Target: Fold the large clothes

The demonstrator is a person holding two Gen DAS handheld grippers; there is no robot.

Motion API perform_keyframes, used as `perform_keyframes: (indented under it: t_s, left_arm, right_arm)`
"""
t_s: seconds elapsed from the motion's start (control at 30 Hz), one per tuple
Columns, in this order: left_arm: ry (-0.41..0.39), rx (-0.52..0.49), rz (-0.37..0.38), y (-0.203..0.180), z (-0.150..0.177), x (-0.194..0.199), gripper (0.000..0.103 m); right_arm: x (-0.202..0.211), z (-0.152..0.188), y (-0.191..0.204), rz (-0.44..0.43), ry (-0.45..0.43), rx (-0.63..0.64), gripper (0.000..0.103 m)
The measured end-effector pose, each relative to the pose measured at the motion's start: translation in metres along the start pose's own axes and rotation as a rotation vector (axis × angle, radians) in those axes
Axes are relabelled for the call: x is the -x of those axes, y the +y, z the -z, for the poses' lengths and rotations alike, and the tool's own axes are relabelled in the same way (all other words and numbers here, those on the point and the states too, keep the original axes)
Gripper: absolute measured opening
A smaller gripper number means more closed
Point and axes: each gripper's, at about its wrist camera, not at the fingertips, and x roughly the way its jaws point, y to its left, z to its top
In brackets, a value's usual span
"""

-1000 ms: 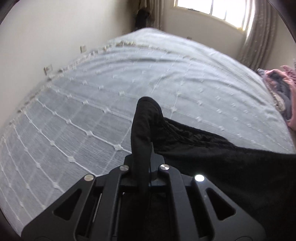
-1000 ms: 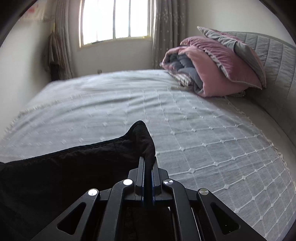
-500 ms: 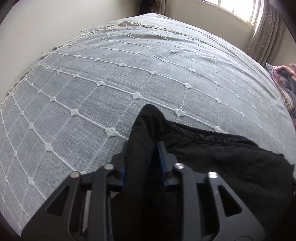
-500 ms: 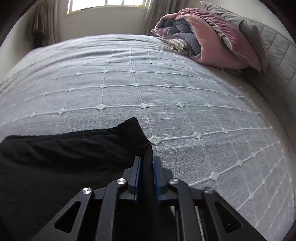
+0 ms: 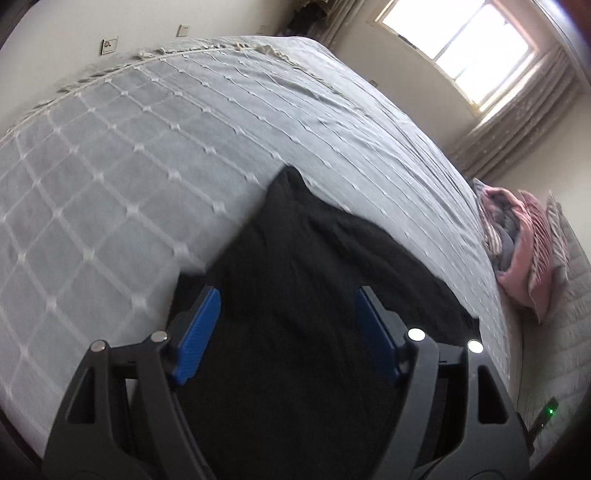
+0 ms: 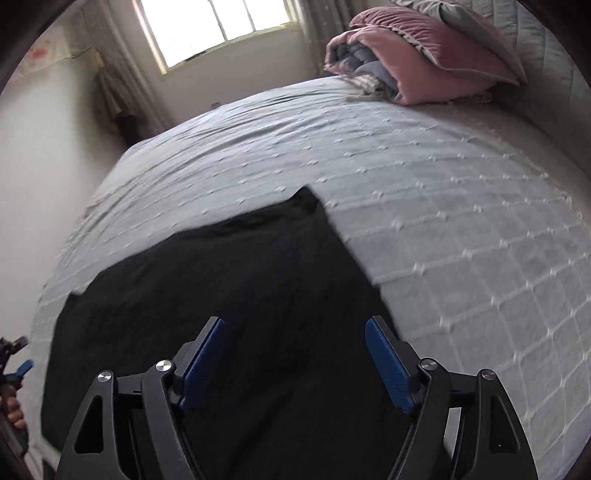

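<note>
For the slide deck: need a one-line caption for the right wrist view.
Right gripper, jaws opening and off the cloth, above the black garment lying flat on the grey bedspread.

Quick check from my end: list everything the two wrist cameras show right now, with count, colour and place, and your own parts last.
black garment: one, black, lying flat on the near part of the bed, under both grippers
bedspread: one, pale grey with a white grid of tufts, covering the bed
rolled quilt: one, pink and grey, at the head of the bed
headboard: one, grey, quilted, behind the quilt
window: one, bright, on the far wall
curtains: beige, beside the window
wall sockets: two, white, on the wall beyond the bed
left gripper: black with blue pads, jaws opening, off the garment
right gripper: same, jaws opening, off the garment
</note>
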Motion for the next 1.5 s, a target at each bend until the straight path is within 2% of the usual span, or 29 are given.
perform_keyframes:
  t_s: [0.07,0.13,0.2,0.27,0.33,0.43,0.47,0.57,0.63,0.83,0.93,1.07,1.13,1.23,1.33,1.43,1.5]
  left_arm:
    - [-0.022,-0.021,0.017,-0.008,0.031,0.022,0.076]
    - [-0.01,-0.06,0.054,-0.019,0.058,0.036,0.076]
    - [-0.015,-0.088,0.072,-0.03,0.088,0.044,0.077]
    - [0.02,-0.161,0.094,-0.045,0.12,0.036,0.077]
    - [0.043,-0.217,0.081,-0.053,0.145,0.024,0.077]
    - [0.033,-0.247,0.045,-0.053,0.169,0.003,0.077]
    - [0.003,-0.275,0.04,-0.053,0.173,0.0,0.077]
    - [-0.023,-0.336,-0.001,-0.05,0.17,-0.002,0.077]
    - [-0.028,-0.316,-0.021,-0.041,0.165,-0.005,0.077]
    - [-0.009,-0.263,0.022,-0.025,0.152,-0.011,0.077]
    - [-0.032,-0.181,0.057,-0.012,0.143,0.003,0.077]
    - [-0.042,-0.056,0.083,0.02,0.129,0.017,0.077]
    - [-0.037,0.02,0.109,0.038,0.125,0.021,0.076]
    - [-0.04,0.078,0.15,0.052,0.123,0.027,0.074]
    - [-0.071,0.063,0.099,0.054,0.12,0.028,0.073]
    - [-0.028,0.014,0.007,0.048,0.122,0.014,0.067]
    - [-0.029,-0.014,-0.029,0.044,0.121,0.01,0.067]
  right_arm:
    - [0.024,0.02,0.009,-0.062,0.009,0.033,0.079]
    - [0.045,0.039,0.02,-0.096,-0.022,0.071,0.078]
    - [0.058,0.064,0.033,-0.126,-0.029,0.131,0.071]
    - [0.053,0.093,0.051,-0.158,0.03,0.199,0.03]
    - [0.038,0.113,0.063,-0.17,0.099,0.243,0.018]
    - [0.018,0.129,0.076,-0.11,0.15,0.293,0.018]
    - [0.013,0.132,0.077,-0.098,0.159,0.3,0.018]
    - [0.007,0.134,0.082,-0.094,0.152,0.33,0.018]
    - [0.003,0.133,0.083,-0.104,0.149,0.322,0.018]
    - [-0.026,0.132,0.084,-0.115,0.187,0.375,0.017]
    - [-0.018,0.127,0.077,-0.144,0.176,0.334,0.018]
    - [0.013,0.119,0.053,0.002,0.074,0.329,0.02]
    - [0.017,0.113,0.031,0.063,0.057,0.264,0.02]
    - [0.021,0.103,0.001,0.045,0.048,0.139,0.02]
    - [0.017,0.1,-0.013,0.081,0.065,0.092,0.019]
    - [-0.002,0.099,-0.013,0.11,0.108,0.107,0.019]
    - [-0.011,0.098,-0.009,0.127,0.119,0.14,0.019]
